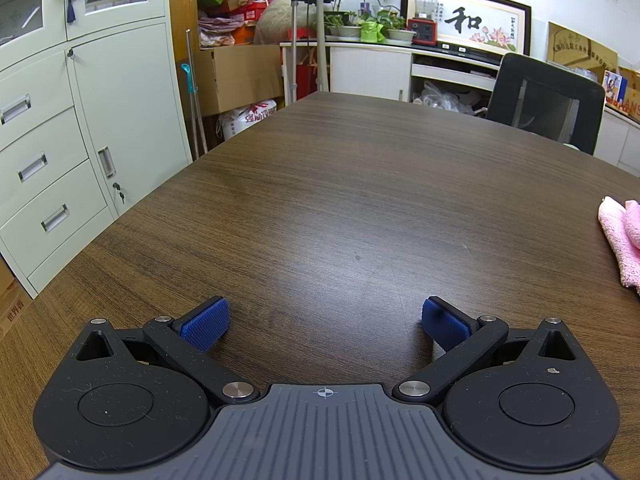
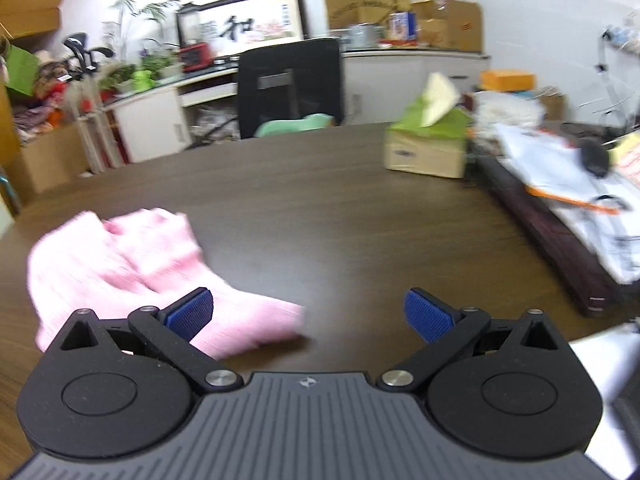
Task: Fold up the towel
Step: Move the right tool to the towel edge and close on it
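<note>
Blue ribbed pads mark the tips of two black hand-held grippers poised over a dark wood-grain counter (image 1: pixel 340 184). The left hand-held gripper (image 1: pixel 325 322) has its jaws spread wide, nothing between them, only bare counter ahead. The right hand-held gripper (image 2: pixel 308 314) is likewise spread and empty, its left finger (image 2: pixel 190 314) in front of the near edge of a rumpled pink terry towel (image 2: pixel 120 264); whether pad and cloth touch is hard to say, as the right wrist view is blurred.

The towel lies bunched in loose folds on the counter, left of centre in the right wrist view and at the far right edge of the left wrist view (image 1: pixel 622 240), well apart from the left hand-held gripper.

Farther along the counter, in the right wrist view, sits a cardboard tissue box with a green top (image 2: pixel 428 144), a pale tissue sticking up from it, and to the right a spread of white papers (image 2: pixel 560 172).

Beyond the counter's far edge stands a black mesh-backed office chair (image 1: pixel 548 102). A pale-green metal filing cabinet with drawers (image 1: pixel 80 128) lines the left side of the left wrist view. Along the back wall run a white sideboard (image 1: pixel 372 68) with potted green plants (image 1: pixel 376 20), a red blender base (image 1: pixel 424 30) and a framed calligraphy picture (image 1: pixel 476 24).
</note>
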The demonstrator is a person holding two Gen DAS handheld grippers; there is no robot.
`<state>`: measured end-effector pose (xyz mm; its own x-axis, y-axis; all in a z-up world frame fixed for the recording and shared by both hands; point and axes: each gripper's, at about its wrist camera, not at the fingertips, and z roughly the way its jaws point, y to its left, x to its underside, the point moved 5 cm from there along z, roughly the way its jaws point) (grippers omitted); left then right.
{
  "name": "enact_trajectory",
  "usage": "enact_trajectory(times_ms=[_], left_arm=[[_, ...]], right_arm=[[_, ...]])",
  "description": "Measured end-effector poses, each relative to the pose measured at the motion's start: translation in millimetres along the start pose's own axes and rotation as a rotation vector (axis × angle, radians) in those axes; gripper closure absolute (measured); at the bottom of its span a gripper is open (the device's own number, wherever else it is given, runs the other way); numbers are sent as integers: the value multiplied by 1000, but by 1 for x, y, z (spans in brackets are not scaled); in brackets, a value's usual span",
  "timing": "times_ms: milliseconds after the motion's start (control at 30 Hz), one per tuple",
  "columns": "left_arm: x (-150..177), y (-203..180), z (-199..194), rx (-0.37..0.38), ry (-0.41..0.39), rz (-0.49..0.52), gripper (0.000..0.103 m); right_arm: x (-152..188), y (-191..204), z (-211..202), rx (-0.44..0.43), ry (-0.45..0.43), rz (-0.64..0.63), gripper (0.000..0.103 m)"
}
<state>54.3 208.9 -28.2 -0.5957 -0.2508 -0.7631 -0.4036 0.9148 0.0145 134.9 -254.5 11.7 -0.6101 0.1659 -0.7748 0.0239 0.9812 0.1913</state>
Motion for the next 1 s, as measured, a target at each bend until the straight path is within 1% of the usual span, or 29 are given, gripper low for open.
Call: enact_trajectory(times_ms=[100,133,267,333,433,500,633,700,800,867,900,967,1000], left_arm=[[0,0,0,0,0,1,0],[0,0,0,0,0,1,0],[0,-1,0,1,0,2,0],[0,-1,1,1,0,3,0],[0,-2,1,2,0,4,0],[0,-2,1,2,0,4,0],[0,-1,1,4,0,4,0],[0,-1,1,6,-1,5,0],[1,-1,0,8,-1,6,0],[1,-1,0,10,-1,6,0],[1,-1,0,11,-1,6,0],[1,-1,0,13,-1,8,0],[1,-1,0,14,-1,10,0]], right_arm=[[0,4,12,-77,16,69,0],[2,4,15,-94,24,71,0],[10,7,19,-131,48,29,0],[13,9,19,-145,36,9,0],[16,11,19,-192,28,-15,1],[17,11,18,-200,14,-26,1],[17,8,18,-237,10,-17,3],[16,5,20,-242,15,-4,4],[17,0,22,-251,32,8,11],[17,-2,24,-260,41,14,19],[17,-3,25,-265,45,16,20],[17,-3,26,-268,48,8,31],[17,-2,27,-269,49,3,33]])
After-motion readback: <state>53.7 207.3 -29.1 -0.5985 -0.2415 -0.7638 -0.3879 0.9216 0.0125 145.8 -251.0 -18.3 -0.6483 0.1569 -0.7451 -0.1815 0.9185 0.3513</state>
